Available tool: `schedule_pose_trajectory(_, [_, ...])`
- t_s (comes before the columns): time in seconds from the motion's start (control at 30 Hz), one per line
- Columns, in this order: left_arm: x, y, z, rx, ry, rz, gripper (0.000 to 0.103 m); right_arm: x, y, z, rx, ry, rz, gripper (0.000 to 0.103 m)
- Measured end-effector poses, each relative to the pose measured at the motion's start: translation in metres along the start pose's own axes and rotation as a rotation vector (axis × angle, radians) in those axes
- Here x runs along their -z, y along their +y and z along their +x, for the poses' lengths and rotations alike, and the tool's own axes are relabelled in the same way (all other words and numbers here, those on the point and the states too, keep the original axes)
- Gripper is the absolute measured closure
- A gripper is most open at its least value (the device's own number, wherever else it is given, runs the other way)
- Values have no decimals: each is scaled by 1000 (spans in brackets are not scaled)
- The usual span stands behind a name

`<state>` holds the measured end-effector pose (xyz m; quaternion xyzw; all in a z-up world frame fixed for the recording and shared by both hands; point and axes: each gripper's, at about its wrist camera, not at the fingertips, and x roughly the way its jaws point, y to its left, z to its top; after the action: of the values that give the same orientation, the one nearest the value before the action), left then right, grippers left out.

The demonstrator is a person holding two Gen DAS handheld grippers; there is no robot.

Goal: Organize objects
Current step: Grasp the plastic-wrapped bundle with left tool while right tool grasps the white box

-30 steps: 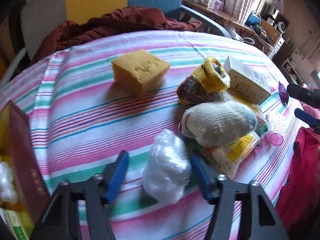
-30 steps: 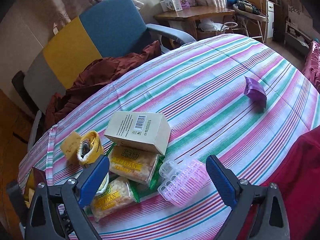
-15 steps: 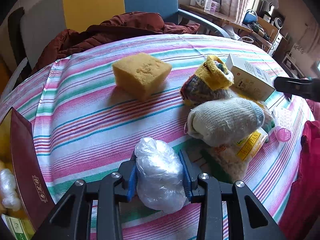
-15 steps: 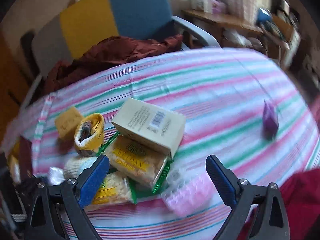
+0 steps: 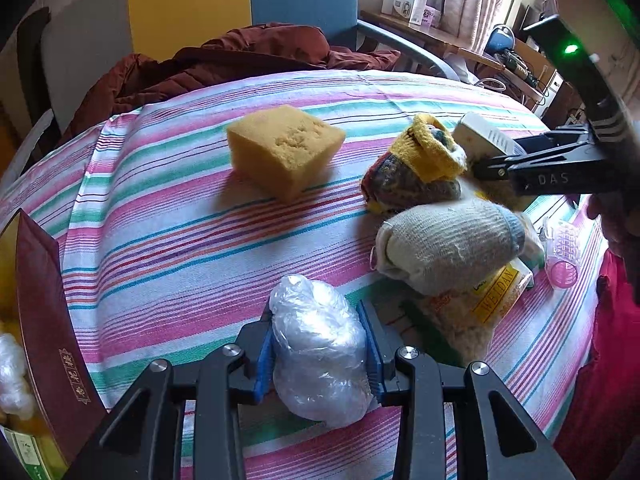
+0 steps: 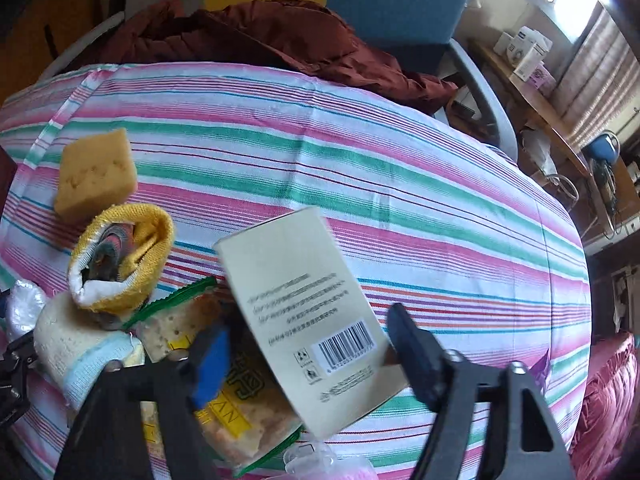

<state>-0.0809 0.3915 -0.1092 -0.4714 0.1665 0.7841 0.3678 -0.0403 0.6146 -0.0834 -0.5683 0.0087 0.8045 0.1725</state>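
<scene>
Swung over from the pink plastic basket (image 5: 562,254) to straddle the beige carton (image 6: 308,320) atop the snack packets (image 6: 224,360) on the striped desk (image 6: 400,184), right gripper (image 6: 308,356) jaws just closing, pads apparently not yet pressing. Risk: skewed carton twisting out or dragging packets. Left gripper (image 5: 318,350), angled steeply down, pinching the plastic-wrapped bundle (image 5: 320,352) near the desk's edge.

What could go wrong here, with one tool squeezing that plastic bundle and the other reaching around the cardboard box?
The crinkly plastic bundle looks slick and soft, so it might slip from the left gripper. The cardboard box lies tilted on snack packets, and the right gripper, just closing around it, could catch it crookedly or nudge the yellow sock.
</scene>
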Motion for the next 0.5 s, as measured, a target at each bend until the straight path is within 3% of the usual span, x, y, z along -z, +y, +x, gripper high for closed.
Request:
schedule_pose_trajectory(0.03, [0, 0, 0, -1, -2, 0, 66, 2, -2, -3, 4, -11, 19, 50])
schedule_pose_trajectory(0.07, [0, 0, -1, -1, -4, 0, 66, 5, -6, -9, 7, -28, 46, 53])
schedule_pose_trajectory(0.3, [8, 2, -27, 47, -25, -25, 67, 25, -30, -57, 18, -139, 206, 53])
schedule_pose_trajectory(0.5, [27, 4, -76, 56, -90, -27, 67, 37, -9, -117, -55, -273, 228, 53])
